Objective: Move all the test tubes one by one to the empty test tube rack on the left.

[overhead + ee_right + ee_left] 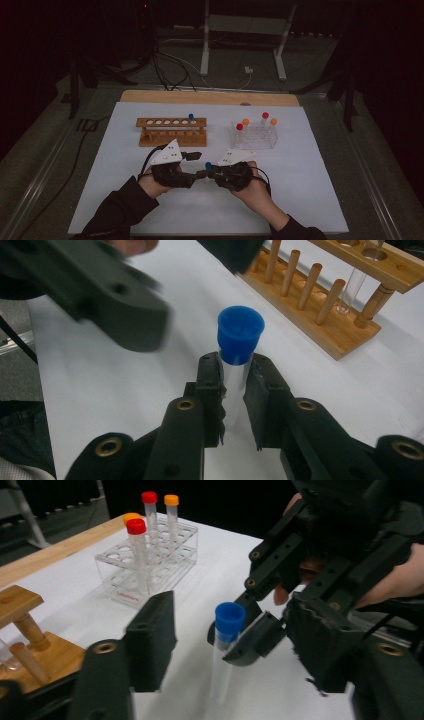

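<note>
A dim room framed a white table sheet (300,200), and the action sat at its near middle. The right gripper (232,375) had its jaws clamped on a clear plastic test tube with a blue cap (239,340), upright, cap on top, its long axis vertical. The left gripper (220,630) faced it, jaws half apart with the tube between them and no pad touching. A wooden tube rack (171,131) and a clear plastic rack (254,136) waited behind.

Blue-capped tube (208,167) between left hand-held gripper (198,165) and right hand-held gripper (210,174); wooden rack (171,132) behind.
</note>
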`<state>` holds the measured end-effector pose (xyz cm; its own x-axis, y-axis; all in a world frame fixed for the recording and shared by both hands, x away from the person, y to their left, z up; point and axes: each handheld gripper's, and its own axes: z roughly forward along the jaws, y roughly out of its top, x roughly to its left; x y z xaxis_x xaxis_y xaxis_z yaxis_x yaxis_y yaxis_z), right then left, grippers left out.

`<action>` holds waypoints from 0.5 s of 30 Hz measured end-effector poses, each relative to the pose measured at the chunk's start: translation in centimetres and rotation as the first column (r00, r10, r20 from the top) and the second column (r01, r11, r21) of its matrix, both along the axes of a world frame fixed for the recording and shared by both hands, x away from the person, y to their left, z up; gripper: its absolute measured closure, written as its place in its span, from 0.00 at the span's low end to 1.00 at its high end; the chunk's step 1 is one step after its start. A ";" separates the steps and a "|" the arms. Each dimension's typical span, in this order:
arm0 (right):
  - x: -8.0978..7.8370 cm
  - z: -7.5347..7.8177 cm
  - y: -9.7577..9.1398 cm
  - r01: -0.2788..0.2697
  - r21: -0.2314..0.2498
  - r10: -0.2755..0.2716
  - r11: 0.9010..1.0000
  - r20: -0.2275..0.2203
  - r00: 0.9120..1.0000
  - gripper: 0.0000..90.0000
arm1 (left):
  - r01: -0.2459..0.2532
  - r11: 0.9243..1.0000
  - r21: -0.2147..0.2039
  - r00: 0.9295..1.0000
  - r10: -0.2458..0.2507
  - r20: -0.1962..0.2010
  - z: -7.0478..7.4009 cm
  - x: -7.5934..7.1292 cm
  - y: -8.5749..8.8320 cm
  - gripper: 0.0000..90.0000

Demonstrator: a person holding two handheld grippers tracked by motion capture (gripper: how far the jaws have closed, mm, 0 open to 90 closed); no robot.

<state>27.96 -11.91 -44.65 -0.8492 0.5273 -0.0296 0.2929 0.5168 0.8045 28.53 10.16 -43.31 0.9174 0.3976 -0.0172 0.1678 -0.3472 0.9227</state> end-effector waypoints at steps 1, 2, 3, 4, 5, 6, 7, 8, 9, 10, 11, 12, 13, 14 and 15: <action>0.0 0.0 0.0 -0.001 0.000 0.001 1.000 0.002 1.000 0.86 | 0.001 1.000 0.001 1.000 -0.001 0.001 0.0 0.1 -0.1 0.48; -0.1 0.1 0.0 -0.001 0.001 0.001 1.000 0.001 1.000 0.86 | -0.003 1.000 -0.001 1.000 0.003 0.001 -0.1 0.1 -0.2 0.51; -0.1 0.1 0.0 -0.001 0.002 0.001 1.000 0.001 1.000 0.86 | 0.000 1.000 -0.001 1.000 0.000 -0.001 -0.1 0.2 -0.4 0.54; -0.1 0.1 0.0 -0.002 0.001 0.002 1.000 0.003 1.000 0.86 | -0.002 1.000 0.003 1.000 0.002 0.000 -0.1 0.3 -0.4 0.57; -0.1 0.1 0.0 -0.001 0.002 0.001 1.000 0.003 1.000 0.86 | 0.003 1.000 -0.001 1.000 -0.003 -0.005 -0.2 0.3 -0.5 0.59; -0.1 0.1 0.0 -0.002 0.003 0.002 1.000 0.003 1.000 0.86 | 0.006 1.000 0.000 1.000 -0.006 -0.003 -0.2 0.3 -0.7 0.62; -0.1 0.2 0.0 -0.001 0.003 0.001 1.000 0.005 1.000 0.86 | 0.001 1.000 0.007 1.000 -0.001 0.005 -0.2 0.4 -0.8 0.64; -0.1 0.2 -0.1 -0.002 0.003 0.002 1.000 0.006 1.000 0.86 | -0.002 1.000 0.011 1.000 0.002 0.006 -0.2 0.4 -0.9 0.67; -0.1 0.2 -0.1 -0.003 0.003 0.003 1.000 0.007 1.000 0.86 | -0.002 1.000 0.017 1.000 0.001 0.009 -0.3 0.4 -1.0 0.70; -0.1 0.2 -0.1 -0.002 0.003 0.002 1.000 0.007 1.000 0.86 | -0.007 1.000 0.018 1.000 0.007 0.009 -0.3 0.4 -1.0 0.71; -0.1 0.2 -0.1 -0.001 0.005 0.001 1.000 0.008 1.000 0.86 | -0.010 1.000 0.020 1.000 0.009 0.004 -0.4 0.5 -1.1 0.74; -0.1 0.2 -0.1 -0.001 0.006 0.001 1.000 0.008 1.000 0.86 | -0.007 1.000 0.022 1.000 0.007 0.005 -0.4 0.6 -1.1 0.76; -0.1 0.3 -0.2 0.001 0.005 -0.001 1.000 0.008 1.000 0.86 | -0.003 1.000 0.022 1.000 0.003 0.003 -0.4 0.6 -1.1 0.77; -0.1 0.3 -0.2 0.003 0.005 -0.003 1.000 0.007 1.000 0.86 | 0.000 1.000 0.025 1.000 0.000 0.002 -0.4 0.6 -1.1 0.79; -0.1 0.2 -0.2 0.004 0.005 -0.004 1.000 0.007 1.000 0.86 | 0.000 1.000 0.028 1.000 0.000 0.005 -0.4 0.6 -1.2 0.81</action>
<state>27.90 -12.08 -44.43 -0.8467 0.5310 -0.0335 0.2891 0.5120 0.8089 29.11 8.96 -43.75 0.9175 0.3977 -0.0014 0.1632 -0.3733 0.9132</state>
